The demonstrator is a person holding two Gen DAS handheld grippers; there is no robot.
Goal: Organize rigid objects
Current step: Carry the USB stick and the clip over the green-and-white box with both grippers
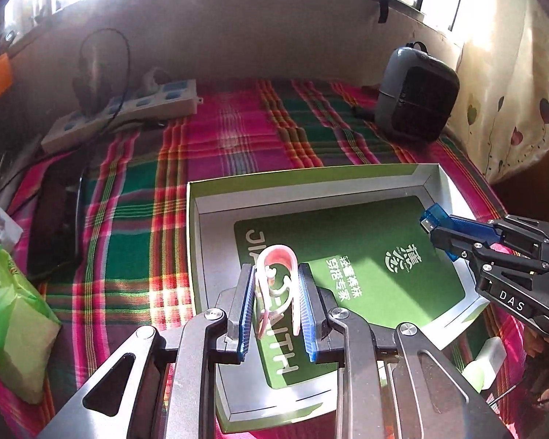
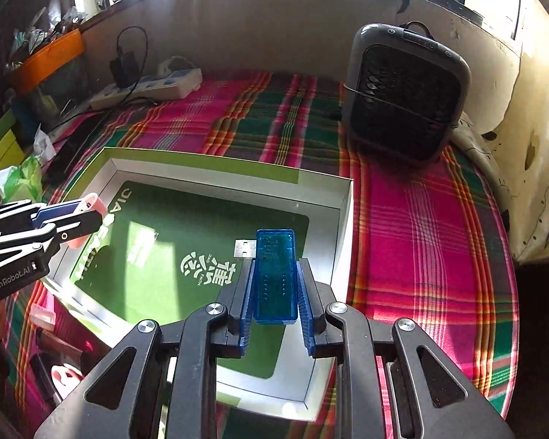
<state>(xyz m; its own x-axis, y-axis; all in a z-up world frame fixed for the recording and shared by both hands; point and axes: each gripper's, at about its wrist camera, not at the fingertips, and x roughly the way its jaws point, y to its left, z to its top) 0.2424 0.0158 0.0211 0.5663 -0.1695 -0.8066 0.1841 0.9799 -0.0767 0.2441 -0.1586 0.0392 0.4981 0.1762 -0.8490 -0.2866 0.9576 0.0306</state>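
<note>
An open shallow box [image 1: 201, 197] with a green inside lies on the plaid cloth; it also shows in the right wrist view [image 2: 344, 197]. My left gripper [image 1: 277, 274] is shut on a pink plastic clip [image 1: 278, 256] and holds it over the box's left part. It shows at the left of the right wrist view [image 2: 88, 219]. My right gripper [image 2: 275, 267] is shut on a blue translucent USB device [image 2: 275, 274] over the box's right part. It shows at the right of the left wrist view [image 1: 439, 230].
A dark grey heater [image 2: 406, 95] stands at the back right. A white power strip [image 1: 128, 109] with cables lies at the back left. A green packet [image 1: 14, 314] lies at the left. Another pink clip [image 2: 64, 376] lies on the cloth near the front left.
</note>
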